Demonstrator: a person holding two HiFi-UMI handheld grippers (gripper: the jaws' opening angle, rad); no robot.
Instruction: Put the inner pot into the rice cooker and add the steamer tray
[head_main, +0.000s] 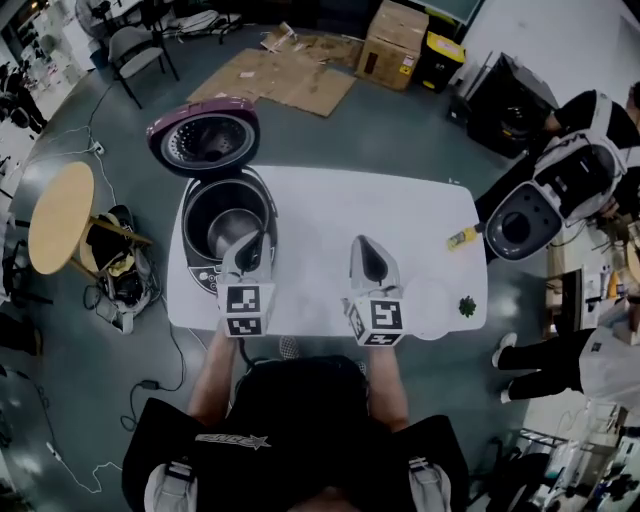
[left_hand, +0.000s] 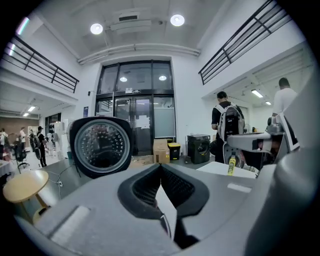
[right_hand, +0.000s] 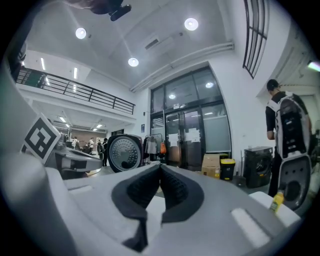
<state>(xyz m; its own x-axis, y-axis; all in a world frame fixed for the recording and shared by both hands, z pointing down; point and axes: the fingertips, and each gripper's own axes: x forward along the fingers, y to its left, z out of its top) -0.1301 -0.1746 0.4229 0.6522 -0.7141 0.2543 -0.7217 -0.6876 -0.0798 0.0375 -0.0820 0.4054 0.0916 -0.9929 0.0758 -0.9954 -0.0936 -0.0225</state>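
The rice cooker (head_main: 200, 262) stands at the left end of the white table (head_main: 330, 205), its purple lid (head_main: 205, 138) swung open. A shiny inner pot (head_main: 232, 228) sits inside it. A pale round tray (head_main: 430, 308) lies on the table at the front right. My left gripper (head_main: 252, 240) hovers at the cooker's near right rim, shut and empty. My right gripper (head_main: 366, 245) is over the table's middle, left of the tray, also shut and empty. The left gripper view has the left gripper (left_hand: 160, 167) facing the lid (left_hand: 101, 145). In the right gripper view the right gripper (right_hand: 160, 170) points past the lid (right_hand: 124, 153).
A yellow bottle (head_main: 462, 237) and a small green thing (head_main: 467, 306) lie near the table's right edge. A round wooden stool (head_main: 60, 215) stands left of the table. People with backpacks (head_main: 585, 160) are at the right. Cardboard (head_main: 290, 75) lies on the floor beyond.
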